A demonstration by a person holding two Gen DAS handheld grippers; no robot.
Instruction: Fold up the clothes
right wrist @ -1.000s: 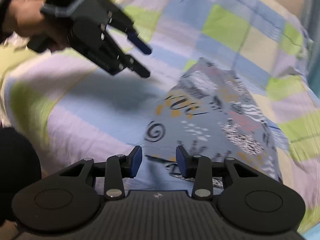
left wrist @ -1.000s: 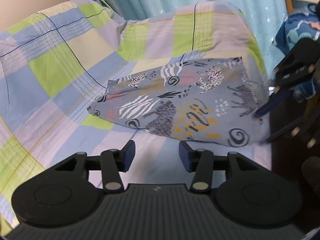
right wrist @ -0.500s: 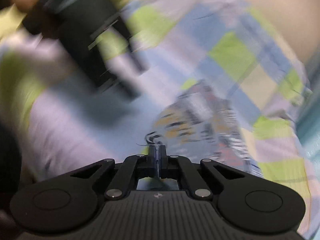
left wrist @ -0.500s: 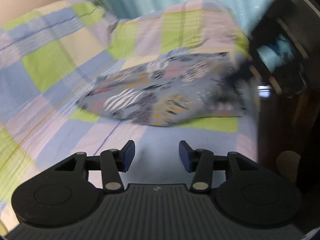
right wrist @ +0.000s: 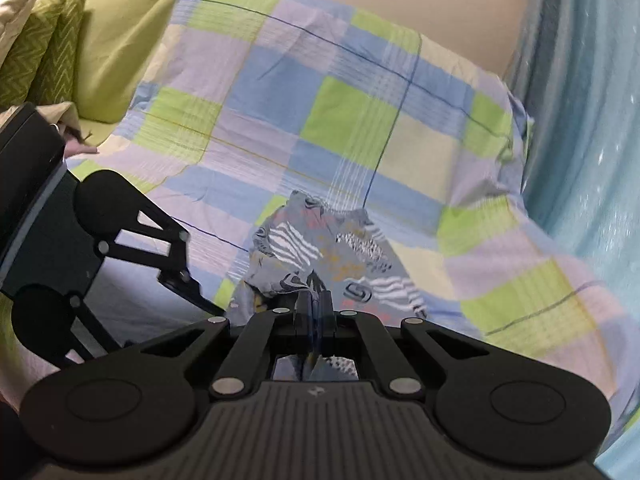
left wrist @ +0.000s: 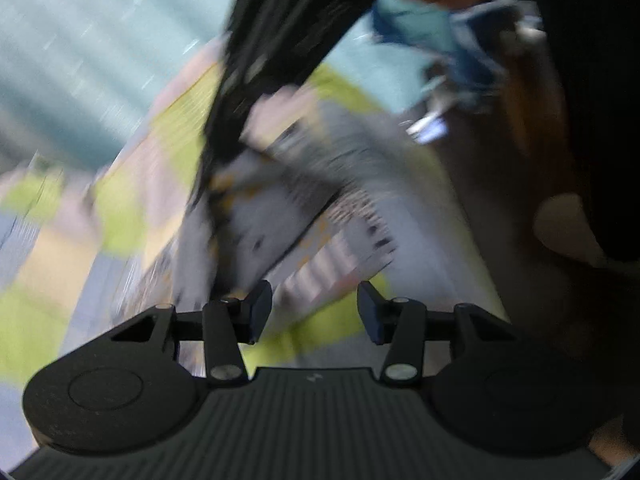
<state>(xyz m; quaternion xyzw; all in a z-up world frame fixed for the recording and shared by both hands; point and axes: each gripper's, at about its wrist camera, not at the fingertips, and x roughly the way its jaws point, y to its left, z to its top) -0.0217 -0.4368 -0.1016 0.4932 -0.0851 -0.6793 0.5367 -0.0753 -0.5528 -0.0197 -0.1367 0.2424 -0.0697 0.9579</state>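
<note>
The right gripper (right wrist: 314, 308) was clenched on the patterned garment (right wrist: 320, 252), which trailed ahead of it over the checked bedsheet (right wrist: 340, 120). The left gripper (left wrist: 314, 312) hung released nearby; green pillows (right wrist: 40, 52) sat far left.

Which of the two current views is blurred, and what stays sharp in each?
Left wrist view: heavy motion smear over the patterned garment; only the open left gripper is crisp. Right wrist view: mostly sharp, right gripper shut on the garment, checked sheet clear.
</note>
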